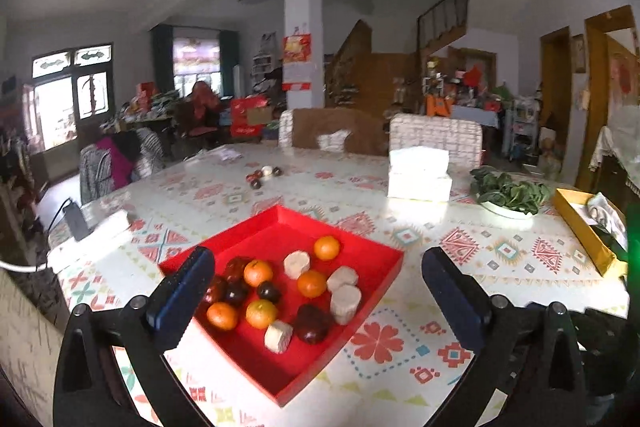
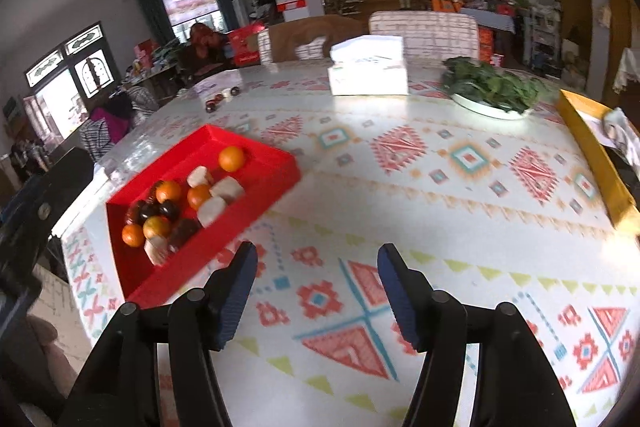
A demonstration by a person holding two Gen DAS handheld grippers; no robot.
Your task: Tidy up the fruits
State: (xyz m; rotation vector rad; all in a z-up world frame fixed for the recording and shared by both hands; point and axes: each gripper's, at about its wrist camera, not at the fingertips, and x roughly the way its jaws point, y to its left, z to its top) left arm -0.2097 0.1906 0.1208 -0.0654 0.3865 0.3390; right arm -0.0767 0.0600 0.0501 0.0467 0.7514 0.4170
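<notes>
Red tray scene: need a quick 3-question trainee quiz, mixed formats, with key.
1. True or false: the left gripper holds an orange.
2. How many oranges lie in the red tray? A) three B) five C) eight
3. Fill in: the plate of leafy greens sits between the white tissue box and the ____ box.

Key
1. False; both the left and the right gripper are open and empty.
2. B; five, for example the far orange.
3. Yellow: the yellow box at the table's right edge.

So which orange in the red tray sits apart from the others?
The orange nearest the red tray's far corner; the other four cluster among the dark fruits and pale chunks.
</notes>
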